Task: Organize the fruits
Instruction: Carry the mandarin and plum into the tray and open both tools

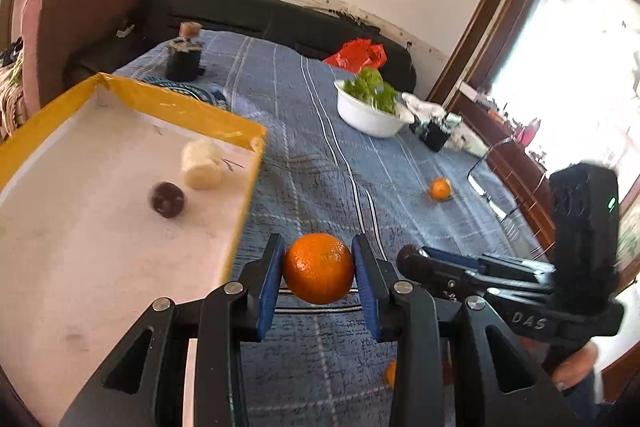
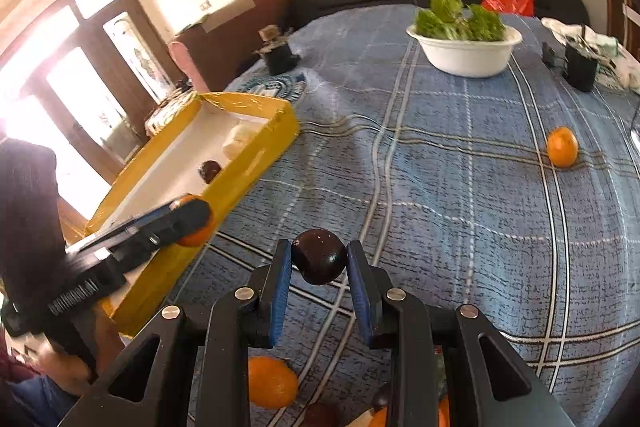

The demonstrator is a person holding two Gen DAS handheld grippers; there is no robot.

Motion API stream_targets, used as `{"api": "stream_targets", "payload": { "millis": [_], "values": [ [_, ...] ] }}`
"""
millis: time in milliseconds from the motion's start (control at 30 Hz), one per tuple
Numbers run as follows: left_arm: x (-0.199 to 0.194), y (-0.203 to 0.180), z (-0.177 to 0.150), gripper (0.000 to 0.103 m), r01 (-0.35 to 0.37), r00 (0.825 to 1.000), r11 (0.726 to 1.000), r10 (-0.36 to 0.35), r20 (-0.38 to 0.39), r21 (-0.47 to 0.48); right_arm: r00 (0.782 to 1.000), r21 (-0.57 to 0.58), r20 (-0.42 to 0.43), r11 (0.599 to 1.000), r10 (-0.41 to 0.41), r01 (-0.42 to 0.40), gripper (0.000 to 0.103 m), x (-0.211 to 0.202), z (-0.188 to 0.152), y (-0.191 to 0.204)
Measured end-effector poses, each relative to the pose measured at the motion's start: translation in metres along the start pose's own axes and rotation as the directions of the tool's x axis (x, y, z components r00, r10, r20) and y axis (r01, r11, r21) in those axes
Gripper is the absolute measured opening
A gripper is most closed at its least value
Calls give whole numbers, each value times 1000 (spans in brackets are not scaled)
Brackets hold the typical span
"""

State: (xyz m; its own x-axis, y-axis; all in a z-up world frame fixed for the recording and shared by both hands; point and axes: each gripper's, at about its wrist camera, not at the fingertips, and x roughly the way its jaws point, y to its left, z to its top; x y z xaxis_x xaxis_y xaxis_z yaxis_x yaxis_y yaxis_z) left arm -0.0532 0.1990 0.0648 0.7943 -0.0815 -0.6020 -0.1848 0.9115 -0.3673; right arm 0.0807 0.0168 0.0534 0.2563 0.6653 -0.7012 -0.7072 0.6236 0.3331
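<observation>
You have four oranges and three plums in view. Your left gripper (image 1: 318,269) grasps an orange (image 1: 319,267) beside the tray (image 1: 192,109); your right gripper (image 2: 319,263) clamps a plum (image 2: 319,262) above the cloth (image 2: 460,207).

Blue plaid cloth (image 2: 460,187), yellow-rimmed tray (image 2: 256,155).

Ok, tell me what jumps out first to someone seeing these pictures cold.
The bright orange clamped in the left gripper, just right of the yellow-rimmed tray, and the dark plum pinched in the right gripper over the blue plaid cloth. Farther back, a white bowl of greens stands on the cloth, with a lone orange lying to its right.
</observation>
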Motion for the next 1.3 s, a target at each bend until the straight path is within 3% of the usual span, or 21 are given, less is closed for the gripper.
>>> {"api": "stream_targets", "payload": {
  "millis": [167,333,467,700,933,1100,1300],
  "values": [
    [-30,33,12,33,-15,1000,997,17,25,-75,1000,-5,-3,1000,16,-16,31,-1,0,13],
    [-41,72,24,33,-97,995,988,97,0,-123,998,-51,-39,997,48,-50,32,4,0,50],
    [-34,98,39,33,-127,991,983,120,-60,-133,994,-89,-75,992,84,-91,32,15,7,85],
    [-6,115,63,33,-157,980,979,138,-142,-128,992,-168,-125,985,27,-48,32,57,20,142],
    [34,126,70,33,-172,965,980,147,-217,-104,987,-173,-149,984,-61,34,32,108,34,148],
    [44,128,71,33,-139,971,983,111,-211,-122,984,-177,-151,982,-97,70,32,122,44,146],
    [47,127,72,33,-149,970,982,123,-210,-113,981,-175,-164,982,-102,73,33,132,46,146]
  ]
}}
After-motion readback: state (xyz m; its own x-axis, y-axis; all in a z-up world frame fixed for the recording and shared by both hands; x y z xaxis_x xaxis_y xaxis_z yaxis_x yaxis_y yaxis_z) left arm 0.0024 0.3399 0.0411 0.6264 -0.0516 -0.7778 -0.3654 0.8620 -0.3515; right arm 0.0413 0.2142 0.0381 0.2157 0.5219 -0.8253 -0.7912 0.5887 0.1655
